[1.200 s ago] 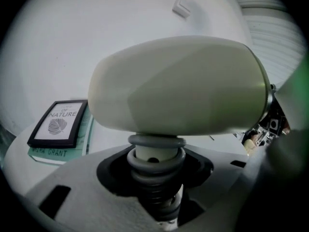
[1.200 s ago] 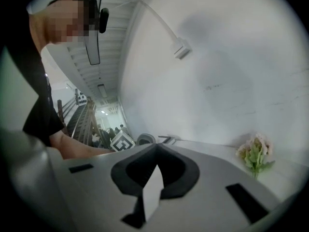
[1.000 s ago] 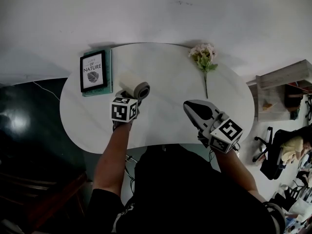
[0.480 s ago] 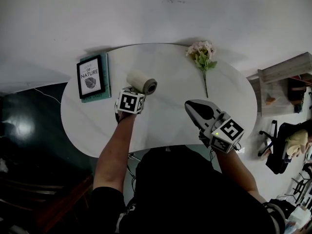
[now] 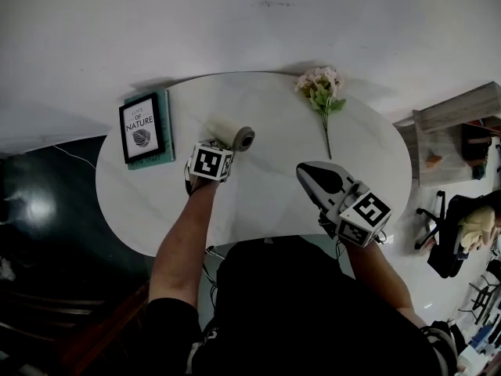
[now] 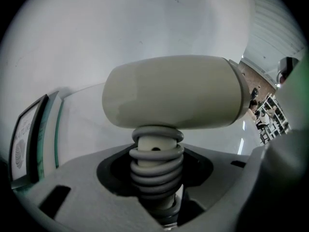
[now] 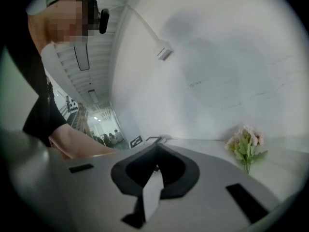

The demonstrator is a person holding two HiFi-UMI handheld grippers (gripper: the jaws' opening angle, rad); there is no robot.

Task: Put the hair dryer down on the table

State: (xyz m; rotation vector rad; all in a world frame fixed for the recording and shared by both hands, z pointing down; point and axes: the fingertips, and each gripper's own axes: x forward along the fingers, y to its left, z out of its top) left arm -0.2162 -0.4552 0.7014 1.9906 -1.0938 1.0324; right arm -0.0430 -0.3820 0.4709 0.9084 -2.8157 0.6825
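The hair dryer [image 5: 232, 135] has a beige barrel [image 6: 174, 93] and a handle wound with grey cord [image 6: 155, 163]. My left gripper [image 5: 218, 149] is shut on that wrapped handle and holds the dryer over the white table [image 5: 266, 202], just right of the book. The barrel lies crosswise above the jaws [image 6: 155, 178]. Whether the dryer touches the table is not visible. My right gripper [image 5: 311, 175] hovers over the table's near right part, shut with nothing between its jaws [image 7: 153, 175].
A framed "Nature" book [image 5: 143, 128] lies on a teal one at the table's left edge, also seen in the left gripper view [image 6: 29, 139]. A flower sprig [image 5: 322, 92] lies at the far right [image 7: 246, 146]. A white wall stands behind; shelves and chairs stand at the right.
My left gripper has carried the hair dryer a little farther over the table and to the right, and the barrel has turned somewhat. The right gripper has stayed in place.
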